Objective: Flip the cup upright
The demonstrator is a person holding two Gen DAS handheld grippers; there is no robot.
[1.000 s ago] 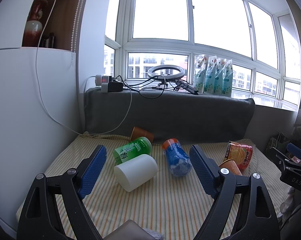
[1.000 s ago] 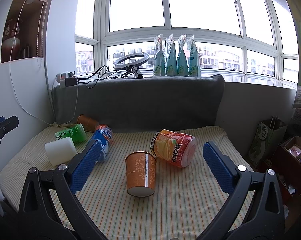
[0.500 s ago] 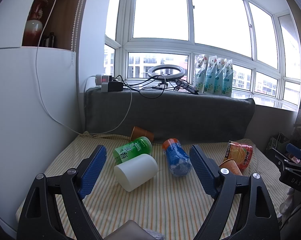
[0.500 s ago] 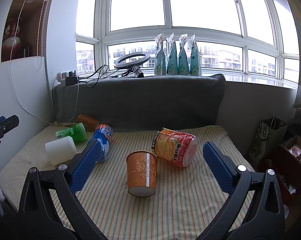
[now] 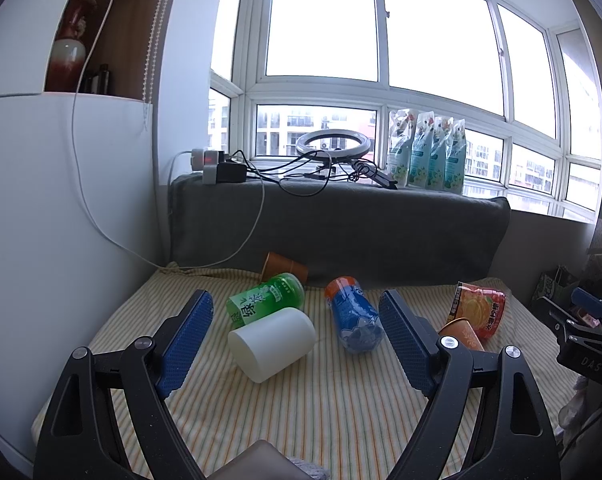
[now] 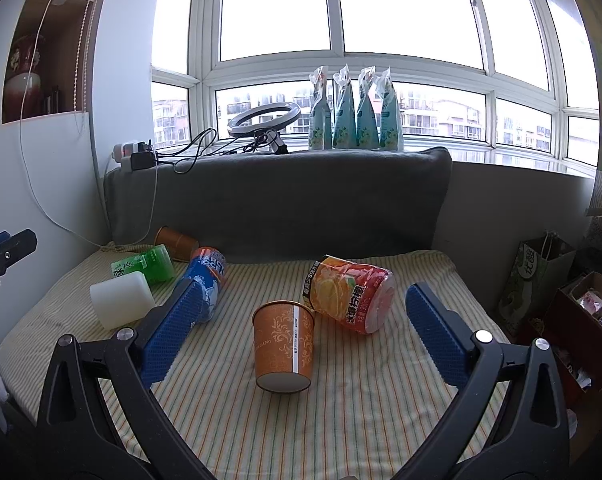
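Two grippers hovering wide open, holding nothing.
Orange cup (image 6: 283, 347) is standing upright on the striped cloth (image 6: 341, 420), sitting between the right gripper's (image 6: 301, 330) fingers; left gripper (image 5: 295, 340) is framing a toppled white cup (image 5: 271, 343).

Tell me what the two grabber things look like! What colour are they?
Both look alike. The left gripper and the right gripper each have black arms with triangle-shaped holes and round silver screws. Their fingers wear bumpy blue pads. In the left camera, the other gripper's black side shows the letters DAS. No cables or sleeves are visible.
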